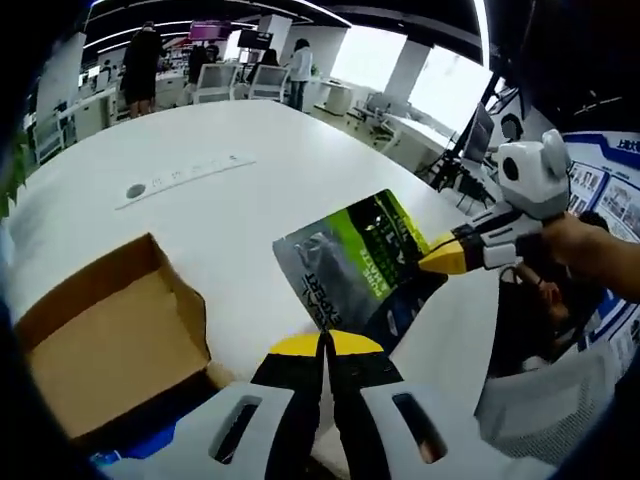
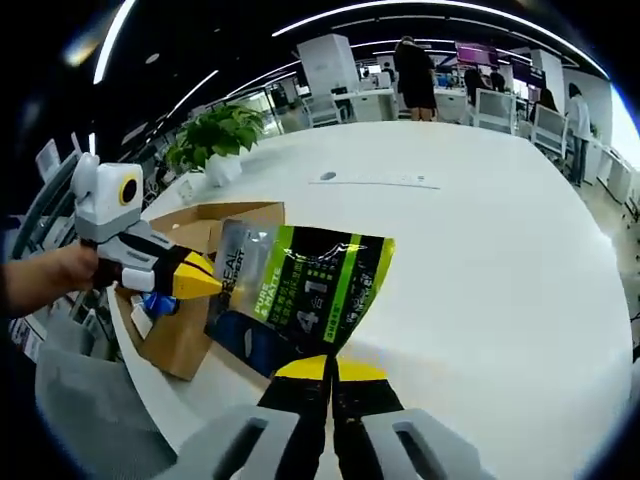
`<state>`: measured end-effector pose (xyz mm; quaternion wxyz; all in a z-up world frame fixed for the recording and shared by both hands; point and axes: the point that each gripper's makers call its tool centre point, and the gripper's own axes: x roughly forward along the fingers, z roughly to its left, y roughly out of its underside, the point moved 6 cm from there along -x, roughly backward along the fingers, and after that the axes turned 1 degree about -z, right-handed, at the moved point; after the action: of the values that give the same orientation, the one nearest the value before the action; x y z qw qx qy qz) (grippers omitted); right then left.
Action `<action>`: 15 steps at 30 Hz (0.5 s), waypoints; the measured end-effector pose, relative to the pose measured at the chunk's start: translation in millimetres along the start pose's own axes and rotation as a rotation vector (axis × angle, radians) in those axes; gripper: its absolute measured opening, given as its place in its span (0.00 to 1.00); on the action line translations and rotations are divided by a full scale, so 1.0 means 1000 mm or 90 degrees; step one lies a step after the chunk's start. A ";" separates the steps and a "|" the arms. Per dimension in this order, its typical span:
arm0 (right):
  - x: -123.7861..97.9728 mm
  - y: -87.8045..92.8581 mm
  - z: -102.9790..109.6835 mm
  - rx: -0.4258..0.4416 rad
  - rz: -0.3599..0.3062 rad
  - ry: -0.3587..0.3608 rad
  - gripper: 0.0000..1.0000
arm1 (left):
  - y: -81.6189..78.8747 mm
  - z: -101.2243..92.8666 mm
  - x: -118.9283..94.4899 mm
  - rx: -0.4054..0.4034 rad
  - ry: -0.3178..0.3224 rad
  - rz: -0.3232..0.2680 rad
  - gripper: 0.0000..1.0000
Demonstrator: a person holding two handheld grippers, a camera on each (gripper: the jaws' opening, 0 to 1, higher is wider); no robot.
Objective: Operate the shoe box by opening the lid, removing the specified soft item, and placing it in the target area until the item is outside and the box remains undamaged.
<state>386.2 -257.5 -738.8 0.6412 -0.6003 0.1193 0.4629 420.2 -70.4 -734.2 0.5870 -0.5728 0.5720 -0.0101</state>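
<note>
White round table (image 2: 500,260) in an open office, potted plant (image 2: 222,135) at its edge. Right gripper (image 2: 330,367) pinches the green-grey pouch (image 2: 300,295), lifted beside the open cardboard box (image 2: 190,330). Left gripper (image 1: 323,344) jaws closed on nothing, near the pouch's lower edge.

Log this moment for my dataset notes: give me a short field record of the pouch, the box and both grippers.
item: green and grey pouch, out of the box, above the white table
box: cardboard shoe box, open
right gripper: shut on the pouch's edge
left gripper: shut at the pouch's other edge
background: potted plant, people standing
</note>
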 end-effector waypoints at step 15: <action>0.020 0.014 -0.012 0.037 -0.006 0.003 0.00 | 0.005 0.006 0.020 0.076 -0.034 0.026 0.00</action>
<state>391.8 -260.8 -765.2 0.6605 -0.5829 0.1314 0.4547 427.6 -78.5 -753.1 0.6350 -0.5254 0.5660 -0.0171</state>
